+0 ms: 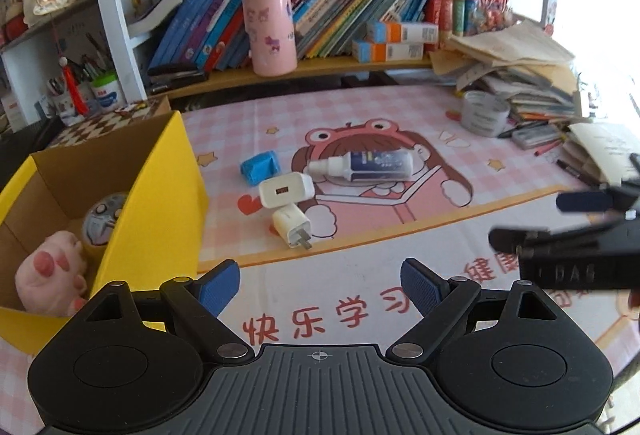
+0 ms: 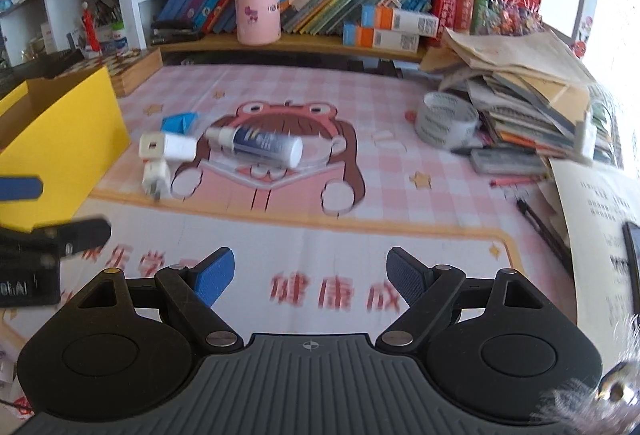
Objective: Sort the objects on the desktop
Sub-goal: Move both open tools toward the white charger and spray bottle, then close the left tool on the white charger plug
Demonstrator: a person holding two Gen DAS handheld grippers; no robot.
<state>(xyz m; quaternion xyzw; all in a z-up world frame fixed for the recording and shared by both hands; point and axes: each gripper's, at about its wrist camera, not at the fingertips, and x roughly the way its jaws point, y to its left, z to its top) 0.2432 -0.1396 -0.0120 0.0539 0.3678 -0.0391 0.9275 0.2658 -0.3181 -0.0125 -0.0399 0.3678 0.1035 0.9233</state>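
On the pink checked desk mat lie a white and blue bottle (image 1: 366, 165) (image 2: 258, 146), two white chargers (image 1: 286, 189) (image 1: 293, 225) (image 2: 166, 147) (image 2: 155, 177) and a small blue packet (image 1: 260, 167) (image 2: 180, 122). A yellow cardboard box (image 1: 160, 195) (image 2: 60, 139) stands at the left, holding a pink paw toy (image 1: 50, 275) and a tape roll (image 1: 102, 221). My left gripper (image 1: 320, 285) hovers open and empty above the mat's near edge, in front of the chargers. My right gripper (image 2: 310, 277) is open and empty too, nearer the mat's middle. Each gripper shows at the edge of the other's view.
A grey tape roll (image 1: 484, 113) (image 2: 444, 119) sits at the right beside a messy stack of books and papers (image 2: 520, 95), with pens (image 2: 540, 219) lying near it. A pink cylinder (image 1: 270, 33) (image 2: 256, 3) stands on the bookshelf behind. A chessboard box (image 2: 128, 69) sits behind the yellow box.
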